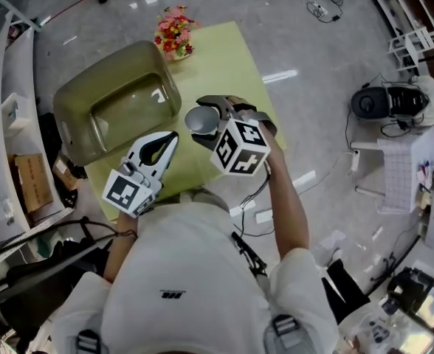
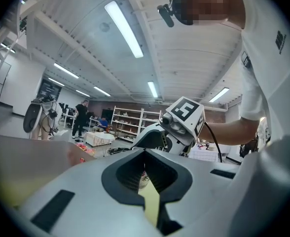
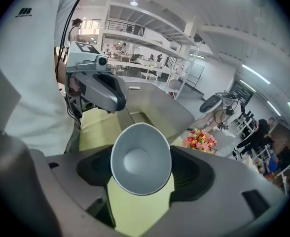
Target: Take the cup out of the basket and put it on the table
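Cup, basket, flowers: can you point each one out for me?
cup (image 3: pixel 140 161), right gripper view, on its inside bottom.
basket (image 1: pixel 128 115), head view, on its bare floor.
flowers (image 1: pixel 174 34), head view, on the middle of the bunch.

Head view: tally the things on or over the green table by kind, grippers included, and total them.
basket: 1
cup: 1
flower bunch: 1
grippers: 2, the left gripper and the right gripper
Total: 5
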Demonstrator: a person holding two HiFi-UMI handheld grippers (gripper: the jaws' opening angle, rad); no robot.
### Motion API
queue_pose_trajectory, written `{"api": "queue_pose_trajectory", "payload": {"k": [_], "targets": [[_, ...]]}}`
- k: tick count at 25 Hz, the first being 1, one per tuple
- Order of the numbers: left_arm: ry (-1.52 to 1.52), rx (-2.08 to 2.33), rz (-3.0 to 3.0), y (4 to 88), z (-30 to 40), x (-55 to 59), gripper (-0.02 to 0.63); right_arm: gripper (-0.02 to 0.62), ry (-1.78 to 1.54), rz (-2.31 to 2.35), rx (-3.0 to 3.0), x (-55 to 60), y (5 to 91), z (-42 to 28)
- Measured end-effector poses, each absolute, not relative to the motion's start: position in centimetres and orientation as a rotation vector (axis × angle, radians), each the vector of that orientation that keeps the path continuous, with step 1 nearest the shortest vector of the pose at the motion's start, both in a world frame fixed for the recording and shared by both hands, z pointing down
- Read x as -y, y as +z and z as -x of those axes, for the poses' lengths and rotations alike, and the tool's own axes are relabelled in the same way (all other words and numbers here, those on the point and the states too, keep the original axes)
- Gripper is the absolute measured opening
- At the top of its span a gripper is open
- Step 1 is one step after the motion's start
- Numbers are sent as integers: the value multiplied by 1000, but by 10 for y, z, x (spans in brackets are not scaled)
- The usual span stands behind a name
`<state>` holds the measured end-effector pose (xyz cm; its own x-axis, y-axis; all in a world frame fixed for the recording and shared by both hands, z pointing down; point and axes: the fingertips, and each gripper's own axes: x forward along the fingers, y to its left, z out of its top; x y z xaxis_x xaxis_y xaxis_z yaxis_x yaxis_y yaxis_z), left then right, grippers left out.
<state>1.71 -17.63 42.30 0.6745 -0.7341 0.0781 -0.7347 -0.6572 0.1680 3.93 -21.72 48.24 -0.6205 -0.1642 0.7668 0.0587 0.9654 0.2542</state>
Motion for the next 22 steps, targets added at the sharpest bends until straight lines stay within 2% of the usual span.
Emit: {"api": "queue_pose_trajectory", "payload": {"k": [22], "targets": [[72,1049,-2755,465,-62,188,12,334,-181,-159,2166,217,582,-86]]}}
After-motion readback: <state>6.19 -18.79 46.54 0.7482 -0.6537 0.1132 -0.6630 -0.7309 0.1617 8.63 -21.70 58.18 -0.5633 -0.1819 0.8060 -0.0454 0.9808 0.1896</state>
